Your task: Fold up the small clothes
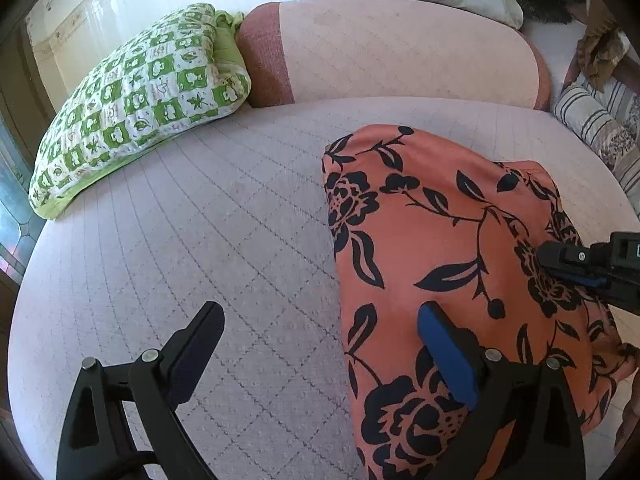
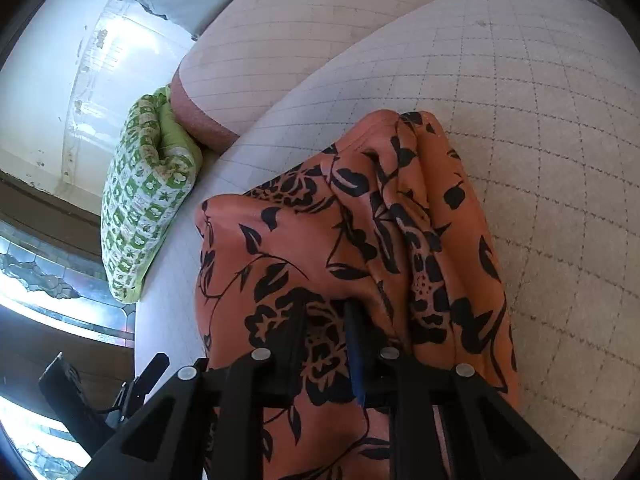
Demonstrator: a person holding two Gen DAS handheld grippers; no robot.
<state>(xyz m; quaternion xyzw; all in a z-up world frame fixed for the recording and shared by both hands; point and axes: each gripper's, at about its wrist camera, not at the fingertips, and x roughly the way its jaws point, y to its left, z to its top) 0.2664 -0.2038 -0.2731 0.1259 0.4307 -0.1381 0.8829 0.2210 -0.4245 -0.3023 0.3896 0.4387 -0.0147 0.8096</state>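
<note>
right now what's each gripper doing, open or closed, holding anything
left gripper: open, holding nothing; one finger over the orange floral garment, one over the bed cover.
right gripper: closed on a fold of the garment.

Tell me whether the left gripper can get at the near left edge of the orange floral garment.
Probably yes: the left gripper is open, straddling that edge of the orange floral garment, with only bare quilted bed cover beside it.

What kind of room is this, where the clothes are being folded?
Most likely a bedroom in a home. The orange floral garment lies on a quilted mattress cover, with a green checked pillow and a pink bolster at its far edge.
</note>
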